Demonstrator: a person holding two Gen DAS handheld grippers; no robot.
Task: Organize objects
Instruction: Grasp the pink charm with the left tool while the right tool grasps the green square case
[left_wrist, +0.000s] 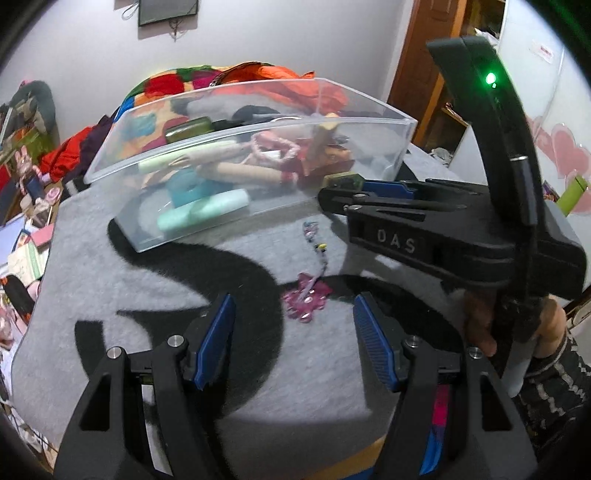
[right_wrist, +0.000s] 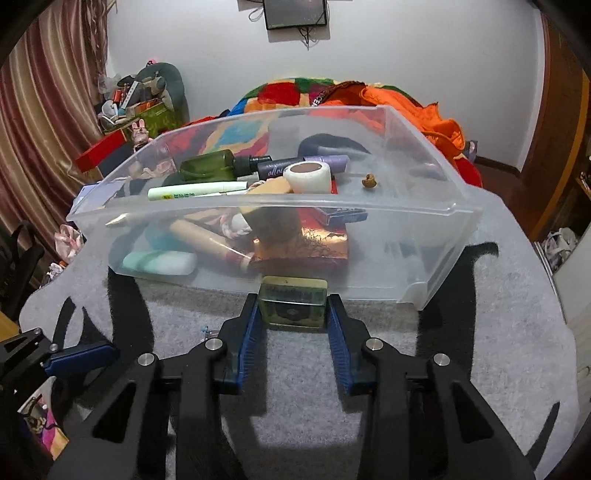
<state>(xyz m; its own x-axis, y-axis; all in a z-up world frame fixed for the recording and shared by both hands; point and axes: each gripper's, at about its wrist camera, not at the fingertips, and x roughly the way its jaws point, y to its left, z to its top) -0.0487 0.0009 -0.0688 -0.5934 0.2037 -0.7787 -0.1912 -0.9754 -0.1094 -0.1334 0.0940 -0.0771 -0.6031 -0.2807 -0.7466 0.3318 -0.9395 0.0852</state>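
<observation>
We note the right gripper (right_wrist: 293, 314) pinching a small square olive-green compact case (right_wrist: 293, 301) at the clear plastic bin's (right_wrist: 424, 229) near wall; we should lift it over the rim before releasing, while the left gripper (left_wrist: 293, 328) stands spread above the grey felt mat (left_wrist: 129, 280).

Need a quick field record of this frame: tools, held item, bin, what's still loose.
right tool: shut on compact, at the bin's near wall
left tool: open, holding nothing
bin: clear plastic, on grey mat, holds bottle, tubes, brush
loose: pink charm on mat, between left tool's fingers, untouched
compact status: not yet in bin
</observation>
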